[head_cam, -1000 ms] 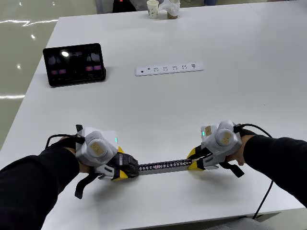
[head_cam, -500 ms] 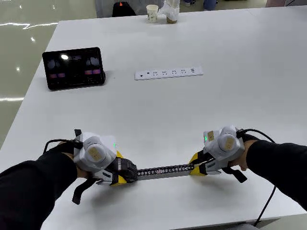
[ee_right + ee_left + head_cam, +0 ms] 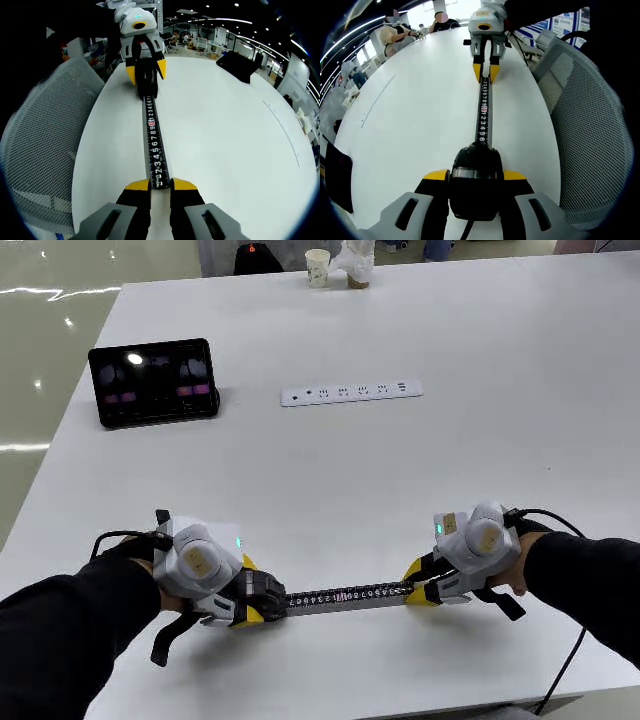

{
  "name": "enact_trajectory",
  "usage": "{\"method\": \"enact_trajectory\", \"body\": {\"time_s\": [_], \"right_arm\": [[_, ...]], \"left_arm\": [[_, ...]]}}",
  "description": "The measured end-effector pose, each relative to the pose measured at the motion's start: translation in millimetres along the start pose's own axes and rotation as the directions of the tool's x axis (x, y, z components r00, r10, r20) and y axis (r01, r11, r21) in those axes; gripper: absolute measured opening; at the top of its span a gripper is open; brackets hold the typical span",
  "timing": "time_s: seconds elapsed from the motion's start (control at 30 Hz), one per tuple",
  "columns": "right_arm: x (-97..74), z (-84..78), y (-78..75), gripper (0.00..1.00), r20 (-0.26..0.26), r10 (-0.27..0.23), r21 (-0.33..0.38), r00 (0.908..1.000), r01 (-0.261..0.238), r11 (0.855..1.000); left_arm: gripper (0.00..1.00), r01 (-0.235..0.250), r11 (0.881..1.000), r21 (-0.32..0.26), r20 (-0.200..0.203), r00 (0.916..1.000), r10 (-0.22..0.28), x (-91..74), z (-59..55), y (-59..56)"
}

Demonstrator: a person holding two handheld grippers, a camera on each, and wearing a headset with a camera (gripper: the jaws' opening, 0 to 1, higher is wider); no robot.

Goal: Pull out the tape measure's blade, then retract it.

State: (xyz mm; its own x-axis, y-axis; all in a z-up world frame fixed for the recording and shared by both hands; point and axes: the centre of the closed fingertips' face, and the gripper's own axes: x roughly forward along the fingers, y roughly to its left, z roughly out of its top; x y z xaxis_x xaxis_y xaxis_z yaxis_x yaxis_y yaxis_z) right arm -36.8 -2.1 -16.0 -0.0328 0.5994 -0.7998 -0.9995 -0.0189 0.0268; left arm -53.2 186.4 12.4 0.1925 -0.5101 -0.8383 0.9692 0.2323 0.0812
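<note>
At the front of the bench (image 3: 400, 480), the left hand-held gripper (image 3: 475, 176) clamps the tape measure (image 3: 264, 595) case. The right hand-held gripper (image 3: 160, 185) pinches the tip of the blade (image 3: 153, 142), which stretches between them. The right gripper view resolves its numerals; the head view adds a tablet (image 3: 153, 380) and a power strip (image 3: 350, 392).

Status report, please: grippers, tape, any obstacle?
Left gripper shut on case. Right gripper shut on blade tip. Blade partly out, straight between them. Nothing blocks it.
</note>
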Motion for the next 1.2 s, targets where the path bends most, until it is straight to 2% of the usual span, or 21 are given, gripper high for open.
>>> {"method": "enact_trajectory", "body": {"time_s": [1.2], "right_arm": [[-16.9,-19.7,-3.9,0.11,-0.019,-0.013,0.007,0.9997,0.014,1.000]], "left_arm": [[0.32,0.003,1.000,0.018,-0.007,1.0000,-0.002,-1.6,0.0,-0.8]]}}
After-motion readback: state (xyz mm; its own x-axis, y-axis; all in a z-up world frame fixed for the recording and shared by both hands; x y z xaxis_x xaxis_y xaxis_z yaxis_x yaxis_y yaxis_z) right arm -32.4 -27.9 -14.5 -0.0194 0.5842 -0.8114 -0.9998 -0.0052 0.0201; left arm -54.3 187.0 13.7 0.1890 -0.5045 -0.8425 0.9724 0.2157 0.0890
